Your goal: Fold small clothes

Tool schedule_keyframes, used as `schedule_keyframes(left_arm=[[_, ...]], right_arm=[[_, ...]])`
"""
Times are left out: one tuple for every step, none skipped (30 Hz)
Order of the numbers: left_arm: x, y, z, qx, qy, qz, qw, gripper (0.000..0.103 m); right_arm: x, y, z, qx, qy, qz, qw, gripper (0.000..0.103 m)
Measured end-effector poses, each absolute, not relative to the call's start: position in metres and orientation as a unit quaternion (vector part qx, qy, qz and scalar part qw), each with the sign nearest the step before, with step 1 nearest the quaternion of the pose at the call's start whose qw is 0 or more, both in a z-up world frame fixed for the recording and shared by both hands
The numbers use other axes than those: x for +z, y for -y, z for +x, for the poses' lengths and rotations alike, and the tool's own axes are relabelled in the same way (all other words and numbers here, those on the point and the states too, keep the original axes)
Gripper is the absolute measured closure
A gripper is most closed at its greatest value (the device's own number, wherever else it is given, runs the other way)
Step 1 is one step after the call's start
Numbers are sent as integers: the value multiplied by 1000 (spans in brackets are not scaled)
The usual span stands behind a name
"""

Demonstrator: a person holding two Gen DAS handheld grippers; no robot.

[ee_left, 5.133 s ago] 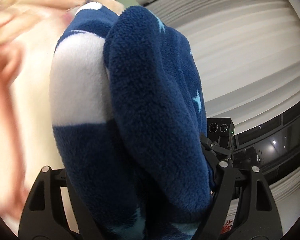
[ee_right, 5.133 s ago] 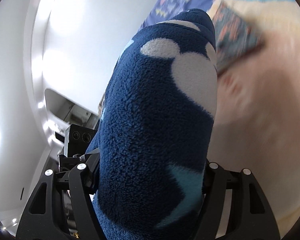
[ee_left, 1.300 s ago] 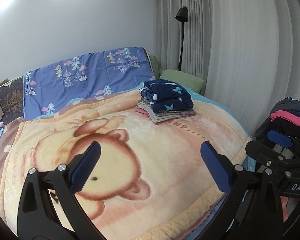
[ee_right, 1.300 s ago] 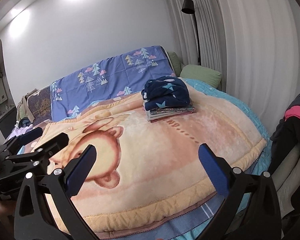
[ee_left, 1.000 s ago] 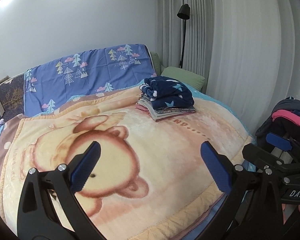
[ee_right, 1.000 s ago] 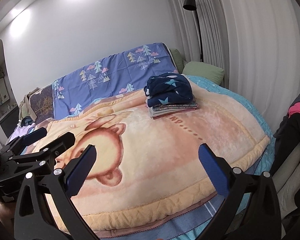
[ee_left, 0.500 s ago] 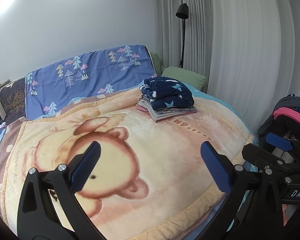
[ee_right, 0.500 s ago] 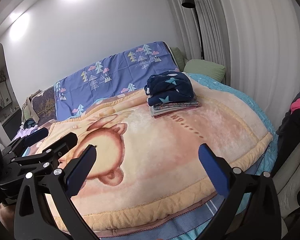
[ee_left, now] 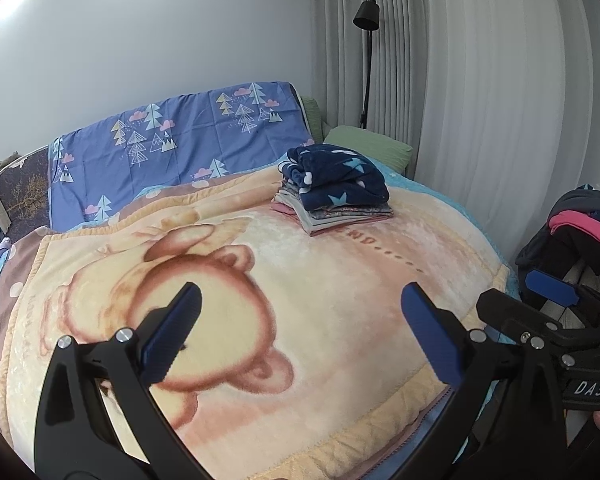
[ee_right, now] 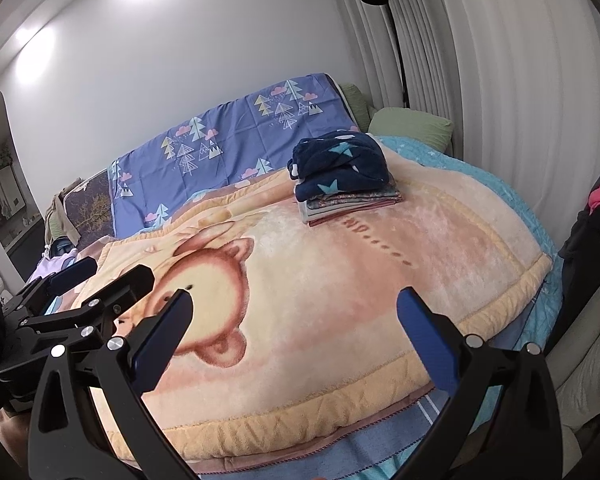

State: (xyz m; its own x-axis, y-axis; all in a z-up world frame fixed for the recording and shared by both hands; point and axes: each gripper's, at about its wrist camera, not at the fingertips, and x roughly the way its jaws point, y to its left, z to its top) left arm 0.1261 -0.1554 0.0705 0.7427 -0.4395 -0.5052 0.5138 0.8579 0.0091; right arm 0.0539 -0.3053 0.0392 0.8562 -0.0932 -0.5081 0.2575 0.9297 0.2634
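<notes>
A folded navy fleece garment with pale stars [ee_left: 336,178] lies on top of a stack of folded clothes [ee_left: 340,214] at the far right of the bed; it also shows in the right wrist view [ee_right: 340,162]. My left gripper [ee_left: 300,336] is open and empty, held over the near edge of the bear-print blanket [ee_left: 228,280], well short of the stack. My right gripper [ee_right: 292,336] is open and empty, also near the bed's front edge. The right gripper appears at the right of the left wrist view [ee_left: 552,292]; the left gripper appears at the left of the right wrist view [ee_right: 72,276].
A purple tree-print sheet [ee_left: 180,140] covers the headboard. A green pillow [ee_left: 368,146] lies behind the stack. A black floor lamp [ee_left: 366,12] stands by the grey curtains [ee_left: 500,100]. Dark and pink clothes [ee_left: 580,224] are piled on the right.
Five seconds ago both grippers were shut on the navy fleece garment; now it lies on the stack and both are open. Over the last second the views barely shifted.
</notes>
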Motion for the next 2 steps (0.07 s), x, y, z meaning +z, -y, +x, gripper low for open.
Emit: schedule_keyframes(left_arm=[[70, 156, 126, -256, -252, 73, 930, 2], [69, 156, 127, -256, -254, 73, 930, 2]], right_arm=[[38, 306, 54, -91, -252, 165, 949, 1], [38, 306, 55, -91, -253, 166, 949, 1]])
